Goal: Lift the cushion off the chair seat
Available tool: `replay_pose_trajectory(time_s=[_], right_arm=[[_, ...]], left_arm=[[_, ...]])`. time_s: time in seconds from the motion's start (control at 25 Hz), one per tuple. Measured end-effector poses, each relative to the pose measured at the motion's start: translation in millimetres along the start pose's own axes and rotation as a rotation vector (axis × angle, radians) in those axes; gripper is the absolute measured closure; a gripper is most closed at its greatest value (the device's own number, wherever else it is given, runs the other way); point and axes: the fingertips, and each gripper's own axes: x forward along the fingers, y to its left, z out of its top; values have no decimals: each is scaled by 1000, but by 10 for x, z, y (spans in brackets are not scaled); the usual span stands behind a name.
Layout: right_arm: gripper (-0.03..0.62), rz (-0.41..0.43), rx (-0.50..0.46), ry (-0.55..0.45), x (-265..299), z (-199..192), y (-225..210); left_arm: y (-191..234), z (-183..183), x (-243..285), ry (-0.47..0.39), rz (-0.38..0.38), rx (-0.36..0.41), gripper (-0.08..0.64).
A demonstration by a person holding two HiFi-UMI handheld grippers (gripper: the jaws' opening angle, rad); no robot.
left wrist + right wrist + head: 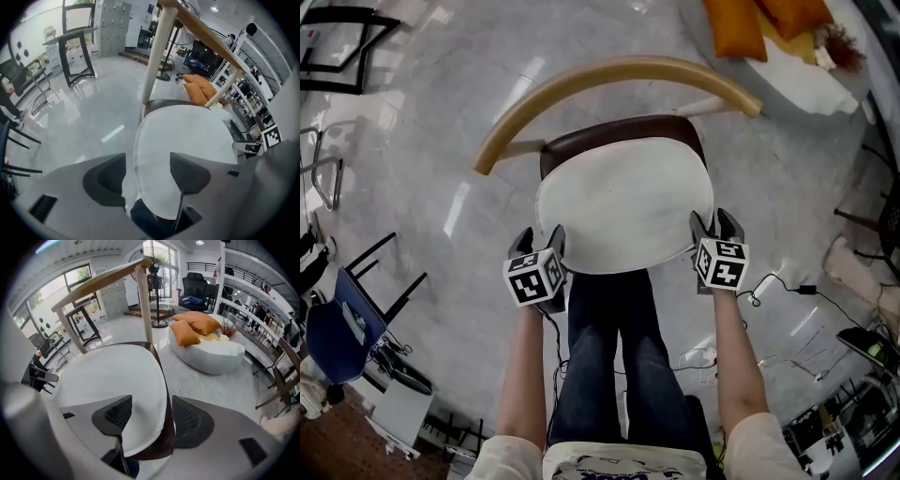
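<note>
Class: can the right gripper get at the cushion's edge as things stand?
Probably yes: the right gripper straddles the cushion edge with open jaws. The brown seat rim lies between them too and might catch.

Left forearm (523, 375) and right forearm (739, 366) bare, extended forward. Left tool (542, 239) and right tool (713, 225) point steeply down, side by side, well apart. Jaws of both stand apart, unclamped.

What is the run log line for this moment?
cushion: on chair | left gripper: jaws open, cushion edge between | right gripper: same
</note>
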Motion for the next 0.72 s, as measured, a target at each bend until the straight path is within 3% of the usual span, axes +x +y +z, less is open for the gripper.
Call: replay_pose_trajectory(time_s=[0.24, 0.44, 0.64, 0.72], right_arm=[[310, 76, 19, 37, 206, -108, -48], [345, 149, 93, 45, 257, -137, -23], [365, 123, 94, 34, 224, -144, 18], [406, 96, 88, 28, 192, -122, 40]], left_arm=[[-15, -147, 258, 47, 25, 68, 276], [-27, -176, 322, 45, -11, -4, 298], [-5, -211, 315, 70, -16, -39, 311], [-22, -204, 311, 78, -18, -42, 322]])
